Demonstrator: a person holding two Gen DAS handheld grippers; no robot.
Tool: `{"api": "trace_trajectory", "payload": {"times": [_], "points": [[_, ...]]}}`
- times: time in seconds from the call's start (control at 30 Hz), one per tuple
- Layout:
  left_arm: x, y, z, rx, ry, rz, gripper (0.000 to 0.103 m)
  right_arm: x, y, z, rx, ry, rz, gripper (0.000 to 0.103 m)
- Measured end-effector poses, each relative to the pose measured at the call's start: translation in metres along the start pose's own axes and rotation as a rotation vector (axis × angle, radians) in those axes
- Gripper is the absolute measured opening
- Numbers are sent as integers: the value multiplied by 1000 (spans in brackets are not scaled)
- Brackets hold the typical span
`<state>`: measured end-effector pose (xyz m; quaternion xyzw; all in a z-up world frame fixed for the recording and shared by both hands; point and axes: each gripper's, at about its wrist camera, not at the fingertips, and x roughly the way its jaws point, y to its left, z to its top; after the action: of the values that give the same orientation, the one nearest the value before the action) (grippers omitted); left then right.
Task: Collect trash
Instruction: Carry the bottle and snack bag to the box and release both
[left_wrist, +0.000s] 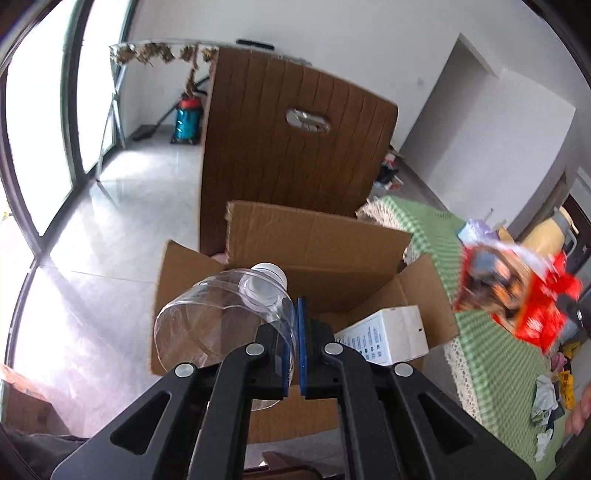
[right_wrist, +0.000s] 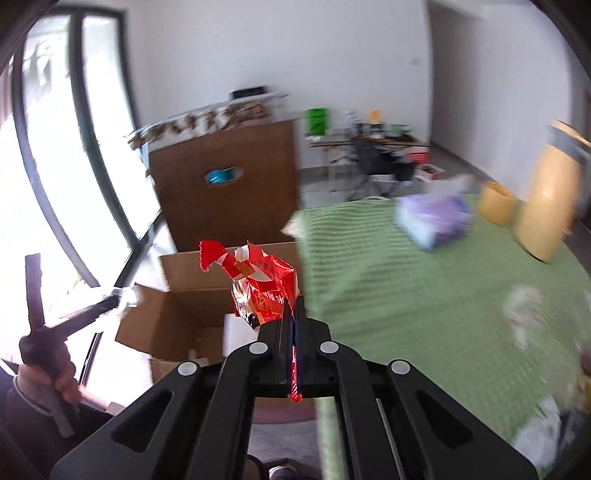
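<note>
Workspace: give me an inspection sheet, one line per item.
Surface: table under a green checked cloth.
Job's things: clear plastic bottle; red wrapper; open cardboard box beside the table, white carton inside.
Clutter: tissue pack, yellow jug, yellow cup, crumpled scraps.
Grippers: left gripper shut on the bottle's thin wall; right gripper shut on the wrapper.
Cables: nothing seen.
Surroundings: brown chair back, window, tiled floor, cluttered far desk.
</note>
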<state>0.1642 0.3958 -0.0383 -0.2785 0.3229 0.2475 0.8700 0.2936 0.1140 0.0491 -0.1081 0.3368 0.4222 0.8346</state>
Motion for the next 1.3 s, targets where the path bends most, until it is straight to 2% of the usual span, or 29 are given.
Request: {"api": "trace_trajectory", "payload": {"times": [0.17,0.23,0.3,0.33,0.37,0.43,0.5,0.6,0.73,0.77,0.8,0.87,1.1,1.3], "points": [[42,-2,-2,-11,99,7,1,69,33,18,-60,103,87,1],[63,3,0,-44,168,11,1,95,45,22,-67,137,123,1],[79,8,3,-70,200,6,1,116,52,23,-82,169,131,1],[87,12,4,-96,206,7,7,128,57,23,-88,184,132,1],[90,15,5,-112,202,6,14,138,61,22,-92,200,136,1],[91,18,10,-129,192,13,40,156,69,22,-102,231,141,1],[87,17,14,-124,166,9,52,171,75,21,-107,258,156,1],[77,19,23,-97,134,29,52,190,86,15,-130,304,179,1],[56,31,28,-146,79,53,55,209,100,3,-145,352,213,4],[49,34,31,-152,63,70,55,213,104,-1,-154,370,218,8],[44,36,30,-153,53,77,55,217,109,-5,-167,390,222,30],[33,39,32,-146,32,95,56,216,112,-7,-178,380,194,63],[11,40,29,-121,6,123,59,189,103,2,-142,323,162,65],[-7,32,24,-108,-9,113,61,143,87,14,-101,231,110,65]]}}
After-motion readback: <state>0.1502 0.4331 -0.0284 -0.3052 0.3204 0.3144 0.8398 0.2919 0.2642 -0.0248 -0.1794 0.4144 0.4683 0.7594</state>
